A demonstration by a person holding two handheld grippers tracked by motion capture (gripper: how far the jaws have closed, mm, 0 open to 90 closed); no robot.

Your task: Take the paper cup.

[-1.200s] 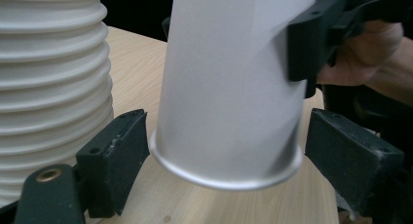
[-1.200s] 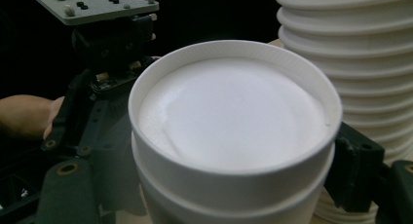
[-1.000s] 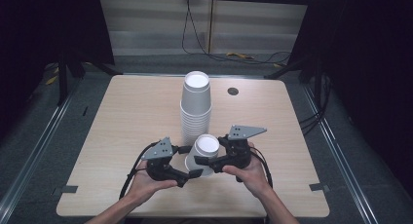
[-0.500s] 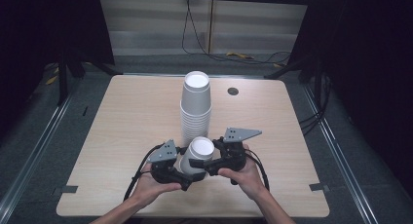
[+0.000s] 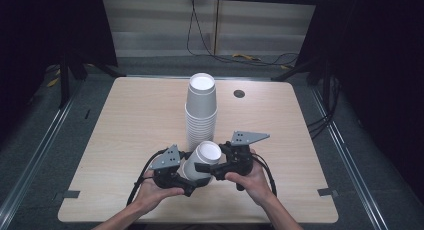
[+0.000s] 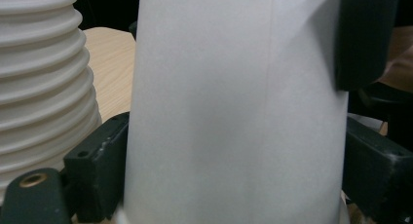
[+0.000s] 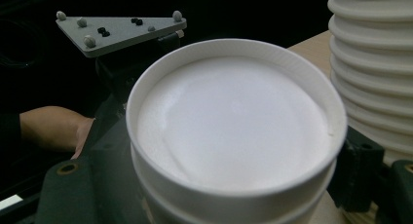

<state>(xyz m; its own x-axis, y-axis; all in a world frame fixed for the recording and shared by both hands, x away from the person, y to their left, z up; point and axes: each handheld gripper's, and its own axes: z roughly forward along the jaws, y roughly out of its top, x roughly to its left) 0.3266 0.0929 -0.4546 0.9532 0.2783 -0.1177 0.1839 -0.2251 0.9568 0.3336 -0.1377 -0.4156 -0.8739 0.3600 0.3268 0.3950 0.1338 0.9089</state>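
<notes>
White paper cup [image 5: 201, 162] has shifted slightly toward me off the stack [image 5: 201, 107]; my left gripper [image 5: 176, 171], its jaws just closing, and right gripper [image 5: 220, 166] both clamp it, apparently separating nested cups.

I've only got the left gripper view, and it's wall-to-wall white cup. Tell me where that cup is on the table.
Observer: In the high view, the cup is held at a tilt over the near half of the table, just in front of the tall stack of cups.
Operator: Report the other hand.
Observer: The right tongs straddle the cup from the opposite side. Your left tongs have just been closing with it between them.
Operator: Check it's a single cup.
Observer: The right gripper view shows a second rim just below the first, so it looks like two nested.
</notes>
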